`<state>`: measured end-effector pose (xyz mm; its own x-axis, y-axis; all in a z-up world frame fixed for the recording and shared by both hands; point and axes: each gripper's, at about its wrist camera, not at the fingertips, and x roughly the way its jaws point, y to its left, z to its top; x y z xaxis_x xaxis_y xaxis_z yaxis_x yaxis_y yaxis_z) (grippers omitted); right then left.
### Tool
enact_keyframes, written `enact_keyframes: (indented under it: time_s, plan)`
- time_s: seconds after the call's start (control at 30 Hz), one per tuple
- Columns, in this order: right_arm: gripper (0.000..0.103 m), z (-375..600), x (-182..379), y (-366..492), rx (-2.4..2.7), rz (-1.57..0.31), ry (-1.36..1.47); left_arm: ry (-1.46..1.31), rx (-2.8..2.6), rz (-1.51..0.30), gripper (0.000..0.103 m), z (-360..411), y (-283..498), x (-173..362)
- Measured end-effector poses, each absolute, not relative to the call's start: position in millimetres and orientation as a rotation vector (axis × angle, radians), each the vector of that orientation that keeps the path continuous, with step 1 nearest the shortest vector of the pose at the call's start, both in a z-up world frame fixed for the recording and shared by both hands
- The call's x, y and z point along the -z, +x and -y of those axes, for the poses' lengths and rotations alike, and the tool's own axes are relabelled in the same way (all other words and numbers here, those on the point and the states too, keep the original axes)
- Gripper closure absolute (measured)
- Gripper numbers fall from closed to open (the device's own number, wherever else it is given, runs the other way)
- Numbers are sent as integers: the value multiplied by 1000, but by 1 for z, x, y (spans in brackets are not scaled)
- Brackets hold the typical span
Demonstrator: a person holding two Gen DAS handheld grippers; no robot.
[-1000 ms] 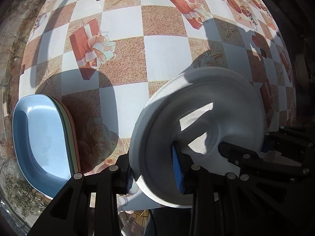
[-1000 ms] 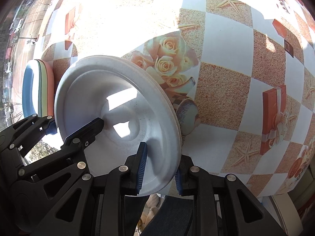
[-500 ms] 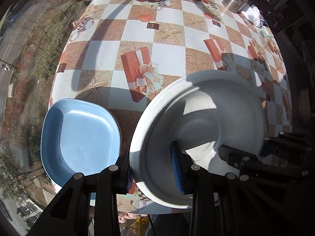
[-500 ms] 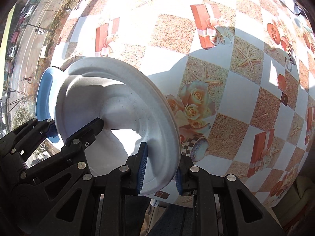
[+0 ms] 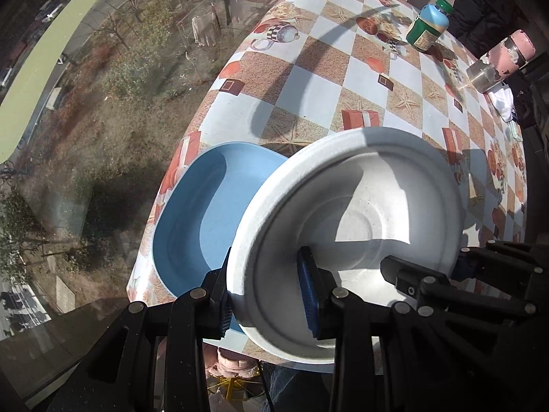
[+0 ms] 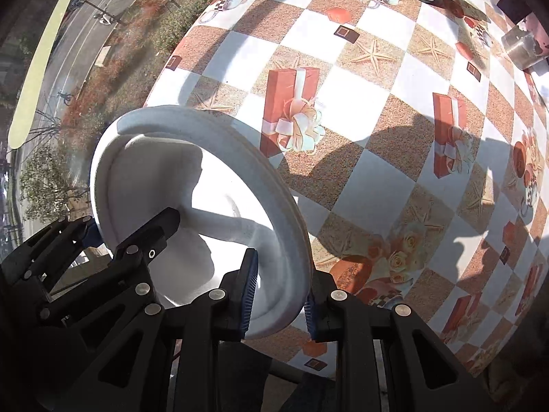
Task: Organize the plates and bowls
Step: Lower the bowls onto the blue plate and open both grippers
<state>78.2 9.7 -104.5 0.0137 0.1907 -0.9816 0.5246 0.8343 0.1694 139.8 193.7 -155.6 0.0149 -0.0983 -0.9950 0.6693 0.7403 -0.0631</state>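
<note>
A round white plate [image 5: 360, 213] is held in the air by both grippers. My left gripper [image 5: 267, 295] is shut on its near left rim, and my right gripper [image 6: 279, 292] is shut on its near right rim. The plate [image 6: 178, 199] is tilted, with its hollow face toward the left wrist camera. A blue squarish plate [image 5: 202, 213] lies at the table's near left corner, partly hidden behind the white plate. The white plate's left edge overlaps it in the left wrist view.
The table [image 6: 377, 137] has a checked cloth with gift-box and starfish prints. At the far side stand a green bottle [image 5: 427, 29] and a pink and metal flask [image 5: 501, 61]. The table's left edge [image 5: 206, 103] drops off to a window view.
Both grippers have carried the white plate left and up, so it now overlaps the blue plate. The cameras have tilted up, showing the far end of the table.
</note>
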Motion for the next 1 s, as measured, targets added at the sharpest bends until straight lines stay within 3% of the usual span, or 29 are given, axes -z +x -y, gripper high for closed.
enact_keyframes:
  time_s: [0.53,0.83,0.93,1.0]
  plan:
    - [76,-32,140,130,168,-1589,505,398,482,-1510,68,-235,180,187]
    - [74,-37,136,133,188,-1606,492,435,494,-1486,62,-231,179,187]
    - [74,-30,130,128,181,-1599,494,468,496,-1475,55,-230,177,182]
    - [74,-26,124,129,184,-1589,489,517,451,-1427,28,-231,174,177]
